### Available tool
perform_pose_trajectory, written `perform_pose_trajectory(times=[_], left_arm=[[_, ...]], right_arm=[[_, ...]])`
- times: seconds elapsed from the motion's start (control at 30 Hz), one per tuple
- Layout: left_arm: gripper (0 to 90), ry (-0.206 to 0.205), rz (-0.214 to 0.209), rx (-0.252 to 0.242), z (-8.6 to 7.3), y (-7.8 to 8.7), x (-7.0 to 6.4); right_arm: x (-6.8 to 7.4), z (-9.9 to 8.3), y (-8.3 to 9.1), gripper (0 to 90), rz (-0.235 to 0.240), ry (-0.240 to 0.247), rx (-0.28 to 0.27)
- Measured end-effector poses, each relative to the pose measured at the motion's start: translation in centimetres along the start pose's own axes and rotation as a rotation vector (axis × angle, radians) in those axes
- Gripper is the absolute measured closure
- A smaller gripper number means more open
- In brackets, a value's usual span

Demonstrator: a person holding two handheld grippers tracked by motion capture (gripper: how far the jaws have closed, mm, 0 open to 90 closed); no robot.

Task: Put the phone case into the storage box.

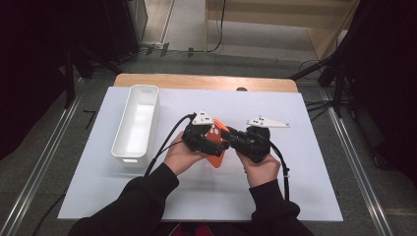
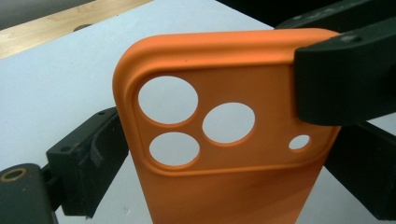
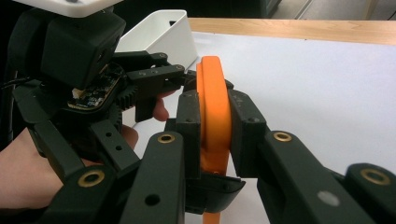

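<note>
Both grippers hold the orange phone case (image 1: 217,142) above the surface (image 1: 305,196). The right gripper (image 3: 215,126) has its jaws closed across the case's edge; the left gripper (image 1: 209,140) clamps the opposite side. The white bin (image 1: 135,123) sits farther left.

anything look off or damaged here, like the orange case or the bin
Nothing stands out. The orange phone case looks intact, with clean camera cut-outs, held above the table between the right hand-held gripper, shut on its edge, and the left hand-held gripper. The white bin sits upright on the white table, with nothing visible inside.
</note>
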State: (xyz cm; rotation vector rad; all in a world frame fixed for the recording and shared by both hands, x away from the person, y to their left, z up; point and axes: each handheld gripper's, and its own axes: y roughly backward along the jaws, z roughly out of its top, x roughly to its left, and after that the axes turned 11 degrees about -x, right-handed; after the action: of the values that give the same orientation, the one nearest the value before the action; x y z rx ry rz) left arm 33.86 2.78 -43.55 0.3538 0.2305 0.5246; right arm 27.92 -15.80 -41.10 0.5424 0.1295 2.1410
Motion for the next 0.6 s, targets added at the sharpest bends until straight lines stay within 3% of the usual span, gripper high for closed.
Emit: perform_pose_trajectory(times=[0.13,0.6], left_arm=[[14.3,-0.006,-0.005,-0.008,-0.01,0.12,-0.18],[15.5,-0.016,0.008,-0.016,0.08,0.19,-0.30]], right_arm=[[-0.07,-0.03,-0.01,74.6,-0.005,-0.003,-0.004],[-0.03,0.00,0.05,74.1,-0.008,-0.004,-0.005]])
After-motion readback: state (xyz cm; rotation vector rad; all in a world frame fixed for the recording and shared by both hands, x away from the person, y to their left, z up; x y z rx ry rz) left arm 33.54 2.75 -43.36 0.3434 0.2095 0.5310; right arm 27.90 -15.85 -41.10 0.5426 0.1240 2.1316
